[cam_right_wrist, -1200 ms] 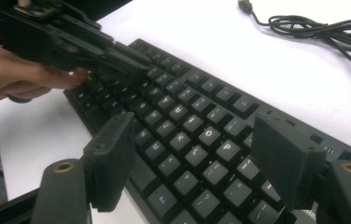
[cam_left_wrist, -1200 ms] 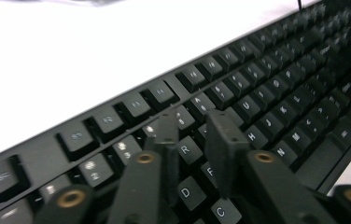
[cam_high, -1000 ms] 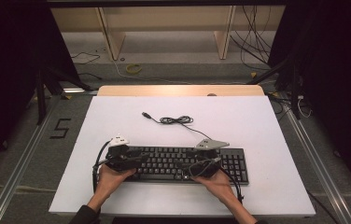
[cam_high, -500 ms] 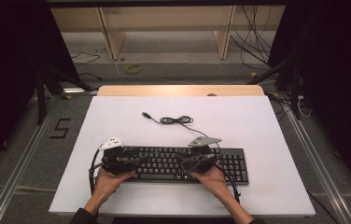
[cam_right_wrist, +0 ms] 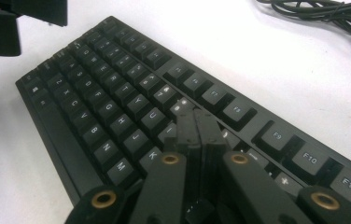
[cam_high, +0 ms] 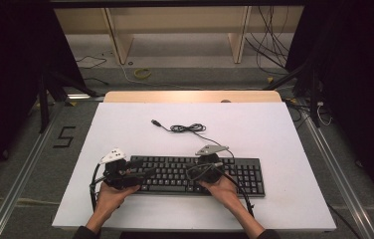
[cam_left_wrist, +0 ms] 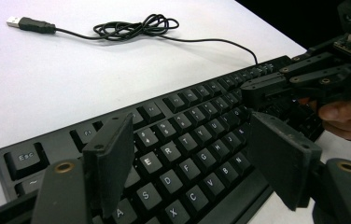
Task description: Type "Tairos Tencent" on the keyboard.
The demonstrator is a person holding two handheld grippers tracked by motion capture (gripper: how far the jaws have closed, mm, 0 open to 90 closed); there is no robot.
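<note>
From above, the keyboard [cam_high: 195, 175] is seen lying along the tabletop's near edge. The left gripper [cam_left_wrist: 192, 158] is held wide open above the letter keys, gripping nothing. The right gripper [cam_right_wrist: 196, 122] is closed, tips seemingly pressing a key.

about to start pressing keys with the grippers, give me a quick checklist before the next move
1. Keyboard flat on the table: ok.
2. Right gripper jaws together, usable as one tip: ok.
3. Right gripper's tip touching a key: cannot tell.
4. Left gripper jaws wide apart above the E and R keys, too wide for a single key: not ok.
5. Keyboard cable coiled behind the keyboard, away from both grippers: ok.
</note>
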